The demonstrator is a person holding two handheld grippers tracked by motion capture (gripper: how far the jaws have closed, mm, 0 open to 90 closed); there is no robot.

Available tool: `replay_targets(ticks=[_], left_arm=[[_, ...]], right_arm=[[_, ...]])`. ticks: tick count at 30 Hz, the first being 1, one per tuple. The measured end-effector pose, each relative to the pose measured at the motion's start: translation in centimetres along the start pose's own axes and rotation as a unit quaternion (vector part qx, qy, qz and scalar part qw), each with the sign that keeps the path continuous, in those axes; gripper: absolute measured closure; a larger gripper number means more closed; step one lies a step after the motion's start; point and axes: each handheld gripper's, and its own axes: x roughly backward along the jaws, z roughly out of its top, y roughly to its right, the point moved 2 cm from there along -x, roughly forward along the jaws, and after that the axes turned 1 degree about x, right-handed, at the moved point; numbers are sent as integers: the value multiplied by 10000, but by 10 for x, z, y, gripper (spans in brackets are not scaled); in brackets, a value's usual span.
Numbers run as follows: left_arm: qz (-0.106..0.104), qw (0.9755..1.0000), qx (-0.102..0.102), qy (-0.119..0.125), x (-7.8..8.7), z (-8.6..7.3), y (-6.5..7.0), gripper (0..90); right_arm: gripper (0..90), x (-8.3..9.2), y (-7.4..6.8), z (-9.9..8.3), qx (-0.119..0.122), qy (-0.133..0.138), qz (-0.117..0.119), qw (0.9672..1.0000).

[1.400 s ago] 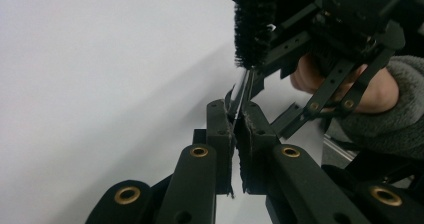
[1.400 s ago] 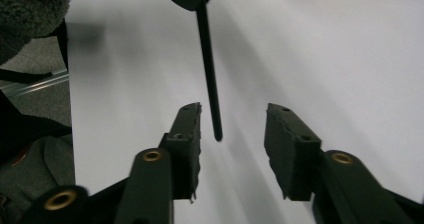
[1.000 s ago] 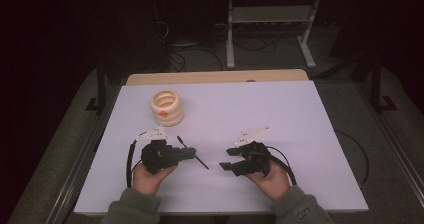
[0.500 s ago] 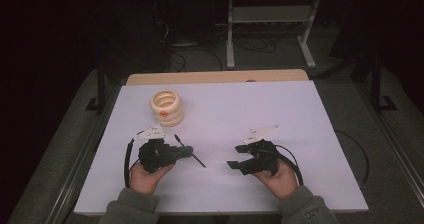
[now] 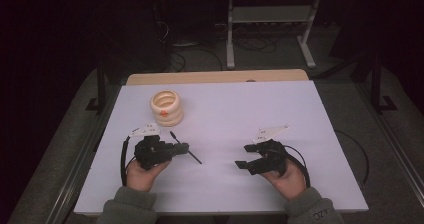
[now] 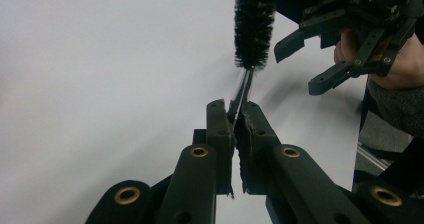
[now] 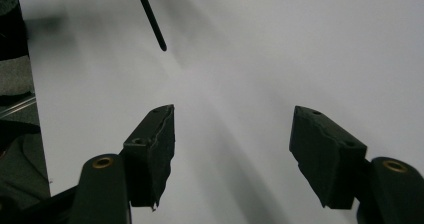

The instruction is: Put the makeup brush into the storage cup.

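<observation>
On the white desk (image 5: pixel 225 114), near its front edge, the left gripper (image 5: pixel 186 146) pinches a thin black brush (image 6: pixel 254 24) by its wire stem, jaws pressed tight on it. In the high view the brush sticks out to the right of the gripper, low over the desk, its handle end pointing toward the middle. In the left gripper view the bristle head stands beyond the jaw tips, with the stem clamped between the pads.

The right gripper (image 5: pixel 243 156) sits well apart to the right, jaws spread and holding nothing; they have just been opening. In the right gripper view its pads (image 7: pixel 155 149) frame bare desk, and the brush's thin end (image 7: pixel 150 16) hangs ahead and to the left.

As a judgement, the pick-up is done: the brush is secured in the left gripper. Left to do seems to be some hand-over or joint work with the right gripper, which looks ready to take the free end.

A cream ring stack (image 5: pixel 167 107) stands beyond the left gripper, near the desk's left rear. The middle and right of the desk lie open. Both hands work close to the front edge, so room for pulling back is small.
</observation>
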Motion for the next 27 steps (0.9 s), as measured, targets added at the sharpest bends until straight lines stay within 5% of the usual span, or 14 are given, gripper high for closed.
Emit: replay_targets(ticks=[7, 27], left_arm=[[178, 9997, -129, -126, 2, 4, -1, 846], [506, 9984, -58, -254, 20, 28, -21, 846]], right_arm=[[318, 8, 4, -6, -95, 6, -99, 9999], [293, 38, 22, -32, -376, 97, -389, 9985]])
